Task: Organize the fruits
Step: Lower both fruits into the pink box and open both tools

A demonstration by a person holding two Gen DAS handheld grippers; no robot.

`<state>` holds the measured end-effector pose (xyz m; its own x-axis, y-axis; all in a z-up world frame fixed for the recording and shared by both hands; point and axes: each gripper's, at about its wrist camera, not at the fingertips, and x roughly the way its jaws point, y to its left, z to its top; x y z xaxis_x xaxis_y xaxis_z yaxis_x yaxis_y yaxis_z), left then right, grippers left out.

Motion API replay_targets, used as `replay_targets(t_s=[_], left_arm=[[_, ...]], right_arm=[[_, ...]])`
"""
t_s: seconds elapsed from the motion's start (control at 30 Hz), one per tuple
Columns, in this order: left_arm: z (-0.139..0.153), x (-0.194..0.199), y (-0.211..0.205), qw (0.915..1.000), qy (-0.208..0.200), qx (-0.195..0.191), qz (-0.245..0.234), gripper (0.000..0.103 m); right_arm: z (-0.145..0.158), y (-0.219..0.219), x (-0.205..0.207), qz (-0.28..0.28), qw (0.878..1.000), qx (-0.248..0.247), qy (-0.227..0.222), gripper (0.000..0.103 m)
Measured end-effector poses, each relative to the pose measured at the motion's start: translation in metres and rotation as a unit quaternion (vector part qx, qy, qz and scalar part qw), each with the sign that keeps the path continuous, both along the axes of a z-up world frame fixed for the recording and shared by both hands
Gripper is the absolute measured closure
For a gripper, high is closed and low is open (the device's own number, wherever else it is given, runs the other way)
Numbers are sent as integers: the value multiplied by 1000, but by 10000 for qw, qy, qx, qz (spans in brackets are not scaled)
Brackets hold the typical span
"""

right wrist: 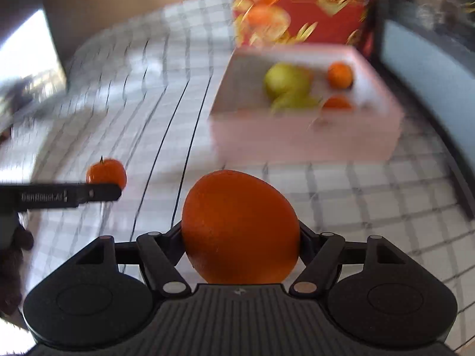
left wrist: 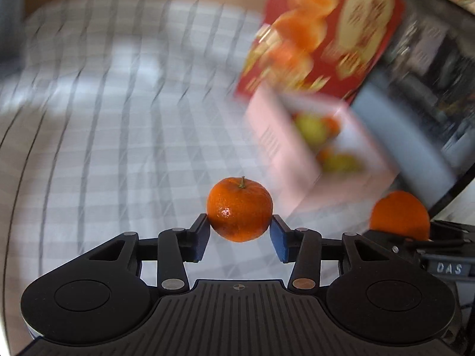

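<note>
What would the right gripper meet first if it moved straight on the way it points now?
Probably the pink box: it lies straight ahead of the right gripper, which holds a large orange. Only checked tablecloth lies between, though depth is unclear.

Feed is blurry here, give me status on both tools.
Left tool shut on small mandarin. Right tool shut on large orange. Pink box ahead, path clear.

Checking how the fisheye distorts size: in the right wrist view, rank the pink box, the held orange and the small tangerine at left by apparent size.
1. pink box
2. orange, enlarged by nearness
3. tangerine
</note>
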<state>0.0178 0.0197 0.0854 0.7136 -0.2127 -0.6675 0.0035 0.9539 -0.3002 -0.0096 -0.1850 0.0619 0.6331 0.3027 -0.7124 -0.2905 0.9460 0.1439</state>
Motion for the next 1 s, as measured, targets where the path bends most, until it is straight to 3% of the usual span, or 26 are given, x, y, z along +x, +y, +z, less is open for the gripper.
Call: replay_targets(t_s=[0.13, 0.27, 0.47, 0.57, 0.67, 0.83, 0.93, 1.0], left_arm=[[48, 41, -23, 9985, -455, -220, -224, 54], [72, 90, -57, 9974, -378, -299, -530, 53], [35, 151, -94, 9979, 198, 58, -619, 52], [29, 149, -99, 9979, -70, 418, -498, 54], [36, 132, -87, 9991, -191, 217, -310, 54], [50, 87, -68, 9985, -547, -2, -72, 54], [47, 61, -59, 9989, -442, -70, 138, 54], [40, 51, -53, 9994, -158, -68, 299, 54]], right_arm=[[59, -15, 30, -14, 9968, -45, -801, 31], [94, -23, 64, -41, 9926, -281, -1180, 31], [87, -43, 116, -152, 9971, -73, -742, 31], [67, -50, 135, -218, 9988, -6, -438, 31], [50, -54, 146, -143, 9996, 148, -185, 31], [26, -36, 173, -40, 9999, -128, 27, 31], [11, -23, 191, -40, 9997, -65, 228, 31], [5, -11, 203, -29, 9995, -54, 302, 31]])
